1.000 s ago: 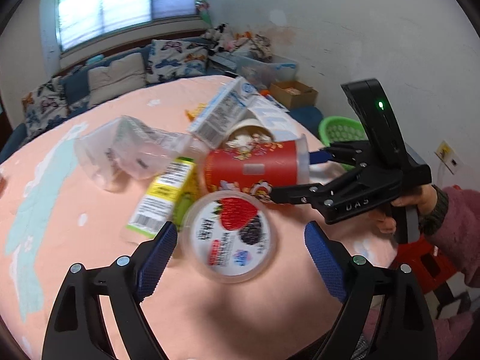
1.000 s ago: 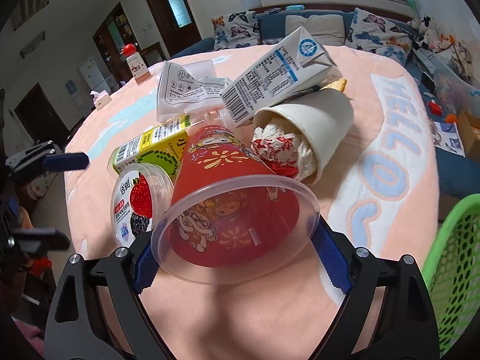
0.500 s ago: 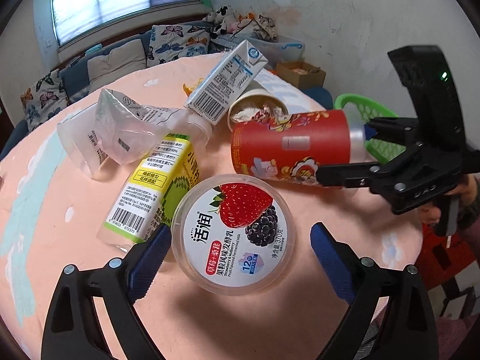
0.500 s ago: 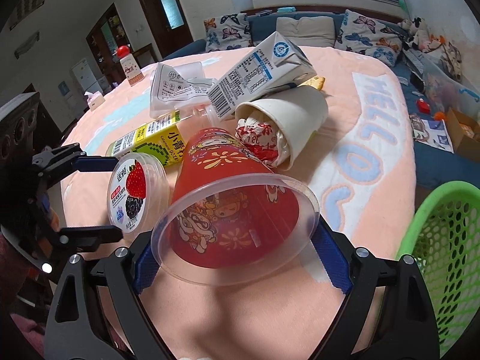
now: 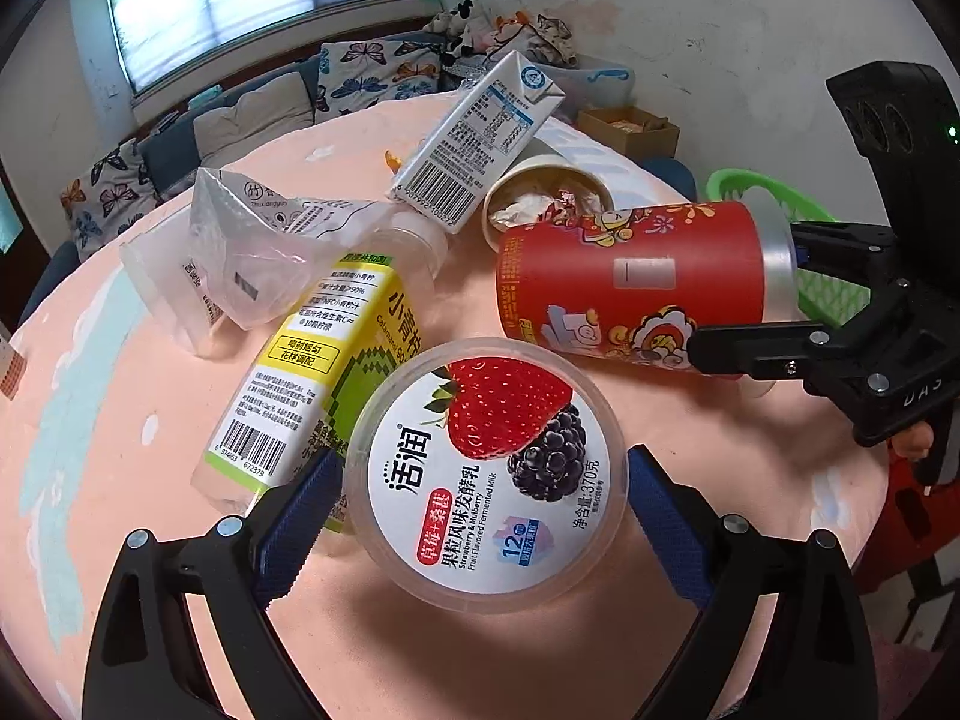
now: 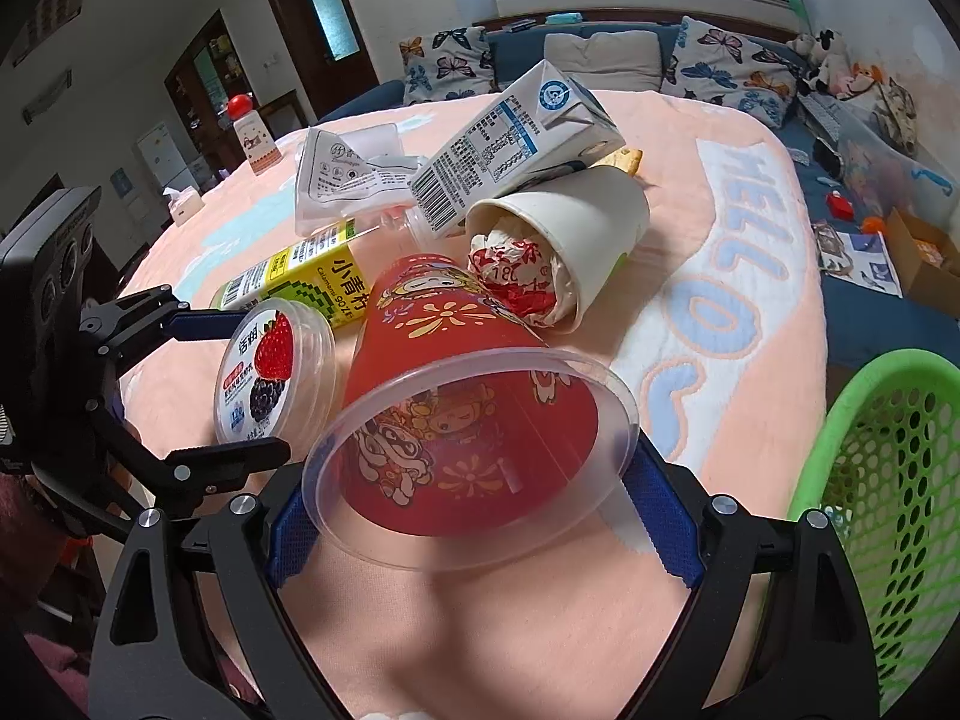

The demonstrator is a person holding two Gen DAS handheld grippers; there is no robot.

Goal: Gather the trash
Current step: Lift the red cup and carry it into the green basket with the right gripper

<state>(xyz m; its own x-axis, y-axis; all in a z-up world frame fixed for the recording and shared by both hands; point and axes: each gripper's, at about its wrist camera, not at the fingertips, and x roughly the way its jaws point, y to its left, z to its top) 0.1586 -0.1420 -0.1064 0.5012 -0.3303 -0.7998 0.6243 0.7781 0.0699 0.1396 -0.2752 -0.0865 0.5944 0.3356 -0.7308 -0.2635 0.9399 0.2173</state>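
Observation:
A red plastic cup (image 6: pixel 468 420) lies on its side, and my right gripper (image 6: pixel 474 492) is shut on its clear rim; it also shows in the left wrist view (image 5: pixel 630 282). A strawberry yogurt tub (image 5: pixel 492 480) sits between the open fingers of my left gripper (image 5: pixel 486 498), which stand at its sides with small gaps. The tub also shows in the right wrist view (image 6: pixel 270 372). Behind lie a yellow-green juice carton (image 5: pixel 318 372), a white milk carton (image 5: pixel 474 138), a paper cup stuffed with wrappers (image 6: pixel 558 252) and a clear plastic bag (image 5: pixel 240 246).
The pink round table (image 5: pixel 120 450) carries the trash pile. A green mesh basket (image 6: pixel 888 480) stands off the table's right edge. A red-capped bottle (image 6: pixel 252 138) and a tissue box (image 6: pixel 180 204) sit at the far left. A sofa with cushions (image 6: pixel 600 54) is behind.
My left gripper has moved forward so the yogurt tub now sits between its fingers. My right gripper keeps its hold on the red cup, which has shifted slightly towards the table's edge.

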